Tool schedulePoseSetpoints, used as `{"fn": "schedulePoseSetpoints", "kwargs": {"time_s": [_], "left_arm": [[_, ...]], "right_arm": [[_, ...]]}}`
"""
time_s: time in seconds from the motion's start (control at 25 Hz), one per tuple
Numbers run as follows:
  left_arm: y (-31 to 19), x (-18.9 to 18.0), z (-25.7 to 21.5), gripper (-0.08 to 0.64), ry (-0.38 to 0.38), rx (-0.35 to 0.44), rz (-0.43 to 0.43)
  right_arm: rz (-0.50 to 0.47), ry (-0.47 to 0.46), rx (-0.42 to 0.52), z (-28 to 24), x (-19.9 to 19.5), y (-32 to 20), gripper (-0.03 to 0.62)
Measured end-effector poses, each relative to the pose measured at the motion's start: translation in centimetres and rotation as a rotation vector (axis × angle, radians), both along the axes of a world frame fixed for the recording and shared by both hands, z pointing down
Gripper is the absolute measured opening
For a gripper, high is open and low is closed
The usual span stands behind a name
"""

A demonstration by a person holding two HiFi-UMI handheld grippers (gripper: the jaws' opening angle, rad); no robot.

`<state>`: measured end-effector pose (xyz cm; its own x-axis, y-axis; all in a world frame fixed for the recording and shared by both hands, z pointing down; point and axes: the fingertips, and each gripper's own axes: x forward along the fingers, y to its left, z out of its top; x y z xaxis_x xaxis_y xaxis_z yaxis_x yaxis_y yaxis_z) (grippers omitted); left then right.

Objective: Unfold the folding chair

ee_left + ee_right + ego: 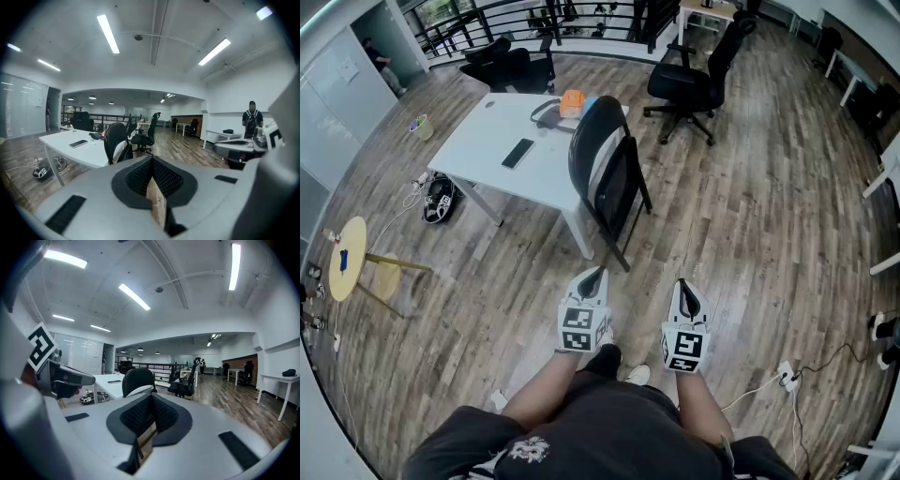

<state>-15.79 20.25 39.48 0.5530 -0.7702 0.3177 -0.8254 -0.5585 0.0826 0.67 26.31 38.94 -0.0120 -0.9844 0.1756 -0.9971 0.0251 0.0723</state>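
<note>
A black folding chair [603, 173] stands folded flat, leaning against the corner of the white table [492, 141]. It also shows ahead in the left gripper view [116, 140] and the right gripper view [137, 380]. Both grippers hang in front of the person's body, well short of the chair. My left gripper [592, 280] is shut with nothing between its jaws. My right gripper [687, 295] is shut and empty as well. They are held side by side, pointing toward the chair.
A phone [517, 153], an orange object [572, 102] and a dark headset lie on the table. Black office chairs [698, 80] stand behind it. A small yellow round table [349, 258] is at left. Cables and a power strip [787, 377] lie on the wooden floor.
</note>
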Motion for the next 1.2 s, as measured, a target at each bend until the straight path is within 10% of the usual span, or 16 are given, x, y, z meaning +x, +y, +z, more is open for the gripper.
{"fn": "schedulePoseSetpoints", "kwargs": {"time_s": [1.2], "left_arm": [[-33.5,-3.4,0.2,0.003,0.033,0.039,-0.045]], "right_arm": [[-0.168,-0.004,-0.072,3.7,-6.1,-37.4,0.012]]}}
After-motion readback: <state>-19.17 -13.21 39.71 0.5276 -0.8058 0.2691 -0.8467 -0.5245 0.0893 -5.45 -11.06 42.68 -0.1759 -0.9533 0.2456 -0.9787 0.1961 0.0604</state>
